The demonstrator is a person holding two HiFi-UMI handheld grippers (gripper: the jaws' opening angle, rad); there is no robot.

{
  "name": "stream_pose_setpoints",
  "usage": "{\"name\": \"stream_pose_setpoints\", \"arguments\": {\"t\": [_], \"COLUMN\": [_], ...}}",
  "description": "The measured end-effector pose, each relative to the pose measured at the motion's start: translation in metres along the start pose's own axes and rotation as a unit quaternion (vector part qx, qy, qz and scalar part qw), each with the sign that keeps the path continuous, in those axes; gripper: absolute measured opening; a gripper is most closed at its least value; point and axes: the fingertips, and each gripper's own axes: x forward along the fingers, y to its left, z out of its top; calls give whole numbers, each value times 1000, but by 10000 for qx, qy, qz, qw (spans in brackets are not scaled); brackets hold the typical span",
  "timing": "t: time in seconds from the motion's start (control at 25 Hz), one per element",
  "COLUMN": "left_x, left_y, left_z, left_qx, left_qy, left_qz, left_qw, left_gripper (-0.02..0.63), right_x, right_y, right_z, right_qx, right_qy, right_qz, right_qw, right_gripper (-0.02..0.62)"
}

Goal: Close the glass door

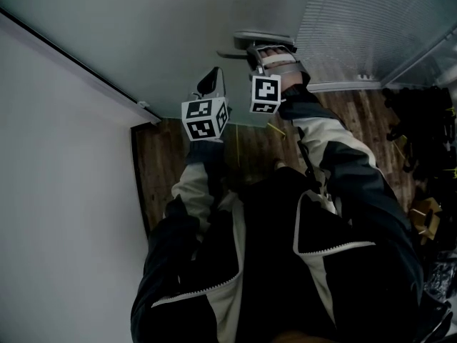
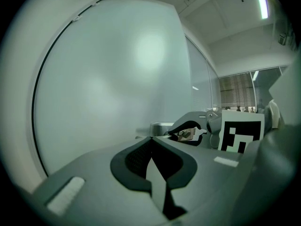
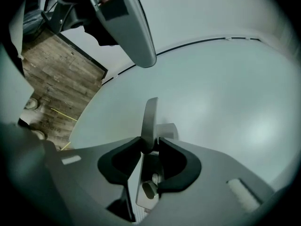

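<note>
Two grippers at the frosted glass door (image 1: 143,27) — one on its handle.
The right gripper (image 1: 265,50) has its fingers (image 3: 175,161) clamped partway shut on the metal lever handle (image 3: 149,114), which sits near the door's edge beside the slatted blinds (image 1: 371,20). Just beside it the left gripper (image 1: 212,83) faces the pane, fingers (image 2: 134,161) pressed together on nothing. Around them — wood floor (image 1: 250,145), a white wall (image 1: 57,191) at left, dark clutter (image 1: 421,120) off right.

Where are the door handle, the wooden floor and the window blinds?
door handle (image 3: 149,114): right gripper view, lever's middle.
wooden floor (image 1: 153,164): head view, bare planks.
window blinds (image 1: 357,20): head view, middle slats.
</note>
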Motion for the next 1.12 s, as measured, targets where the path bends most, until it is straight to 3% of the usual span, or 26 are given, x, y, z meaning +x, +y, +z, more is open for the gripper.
{"name": "stream_pose_setpoints", "arguments": {"t": [0.4,0.56,0.68,1.12], "left_x": [40,68,79,76], "left_y": [10,-4,-9,6], "left_z": [22,35,41,36], "left_qx": [-37,-252,-153,-248], "left_qy": [-111,-112,-167,-130], "left_qz": [244,157,121,532], "left_qw": [9996,9995,9997,9982], "left_gripper": [2,2,2,2], "right_x": [57,84,106,185], "right_y": [-24,-42,-51,-79], "right_z": [-24,-42,-48,-61], "right_qx": [-105,-167,-210,-660], "right_qy": [-139,-219,-237,-68], "right_qz": [28,73,28,169], "right_qw": [9998,9996,9995,9977], "right_gripper": [120,120,120,120]}}
